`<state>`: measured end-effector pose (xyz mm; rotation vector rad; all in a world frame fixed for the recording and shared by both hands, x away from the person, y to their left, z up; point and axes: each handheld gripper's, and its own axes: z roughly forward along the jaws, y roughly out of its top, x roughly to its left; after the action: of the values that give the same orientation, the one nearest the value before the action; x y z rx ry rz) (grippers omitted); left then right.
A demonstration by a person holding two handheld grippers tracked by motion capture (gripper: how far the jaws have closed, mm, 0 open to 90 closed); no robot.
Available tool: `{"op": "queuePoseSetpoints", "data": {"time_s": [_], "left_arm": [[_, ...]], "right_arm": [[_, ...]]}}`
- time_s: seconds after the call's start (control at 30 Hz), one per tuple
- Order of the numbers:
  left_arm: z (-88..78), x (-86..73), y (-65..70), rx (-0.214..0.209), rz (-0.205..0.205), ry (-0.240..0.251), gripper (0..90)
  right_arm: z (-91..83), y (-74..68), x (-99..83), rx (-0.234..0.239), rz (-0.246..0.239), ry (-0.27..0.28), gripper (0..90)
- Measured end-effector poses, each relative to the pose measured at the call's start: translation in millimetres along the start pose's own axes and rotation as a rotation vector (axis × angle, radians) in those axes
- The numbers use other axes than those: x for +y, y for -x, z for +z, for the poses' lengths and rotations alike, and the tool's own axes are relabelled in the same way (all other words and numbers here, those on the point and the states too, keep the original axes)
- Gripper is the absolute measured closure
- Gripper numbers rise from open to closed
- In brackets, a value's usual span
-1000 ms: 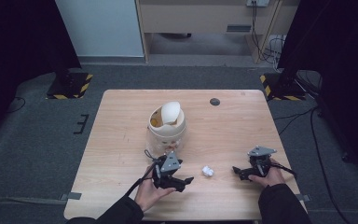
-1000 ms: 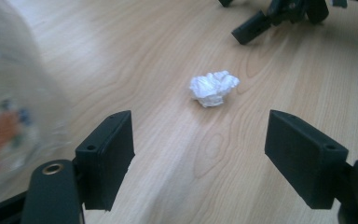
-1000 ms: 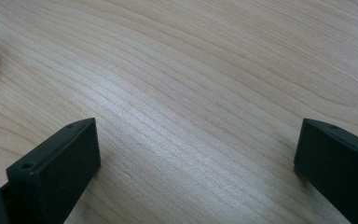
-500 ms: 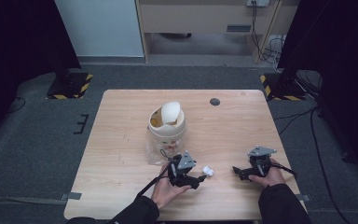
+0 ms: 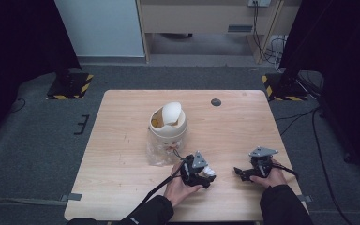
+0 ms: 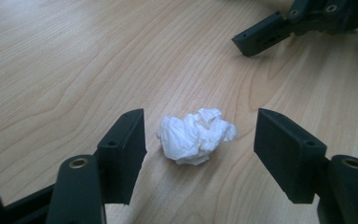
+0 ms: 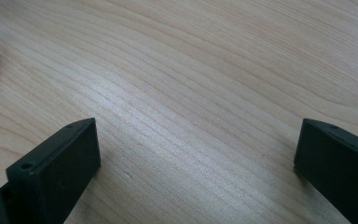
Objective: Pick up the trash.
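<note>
Paper, a small white crumpled ball (image 6: 196, 135), lies on the desk (image 5: 122, 154) right between the jaws of the left claw (image 6: 200, 149). The jaws have just been closing in on it, but they do not press it yet; a little gap shows on each side. The claw sits low so it can pinch the ball. Off to its side, the right claw (image 7: 196, 154) rests on bare wood, jaws wide, holding nothing, as if waiting. Farther off, past the left claw, stands a small cream bin (image 5: 168, 124) with a swing lid, likely where the ball should go.
</note>
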<state>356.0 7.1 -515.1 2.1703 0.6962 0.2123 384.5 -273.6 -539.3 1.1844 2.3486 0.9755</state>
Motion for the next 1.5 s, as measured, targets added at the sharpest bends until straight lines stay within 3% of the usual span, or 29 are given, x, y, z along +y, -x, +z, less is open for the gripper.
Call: {"op": "queuePoseSetpoints", "data": {"time_s": [0.2, 0.47, 0.57, 0.9, 1.1, 1.3, 1.5], "left_arm": [[5.9, -1.8, -2.9, 0.022, 0.005, -0.035, 40.6], [12.0, -3.5, -6.1, 0.02, 0.006, -0.062, 51.3], [13.3, -3.7, -6.5, 0.015, -0.002, -0.065, 56.5], [9.0, -2.1, -7.4, 0.005, 0.028, -0.061, 65.1], [-7.3, 1.3, -6.7, -0.006, 0.047, -0.044, 65.6], [-41.2, 2.3, -9.6, -0.008, 0.048, 0.003, 65.3], [-71.6, -8.6, -15.7, 0.004, 0.03, 0.032, 65.1]], "right_arm": [[0.0, 0.0, 0.0, 0.0, 0.0, 0.0, 0.5], [0.0, 0.0, 0.0, 0.0, 0.0, 0.0, 0.5], [0.0, 0.0, 0.0, 0.0, 0.0, 0.0, 0.5], [0.0, 0.0, 0.0, 0.0, 0.0, 0.0, 0.5], [0.0, 0.0, 0.0, 0.0, 0.0, 0.0, 0.5], [0.1, 0.0, 0.0, -0.001, 0.0, 0.0, 0.5], [0.1, 0.0, 0.0, -0.001, 0.0, 0.0, 0.5]]}}
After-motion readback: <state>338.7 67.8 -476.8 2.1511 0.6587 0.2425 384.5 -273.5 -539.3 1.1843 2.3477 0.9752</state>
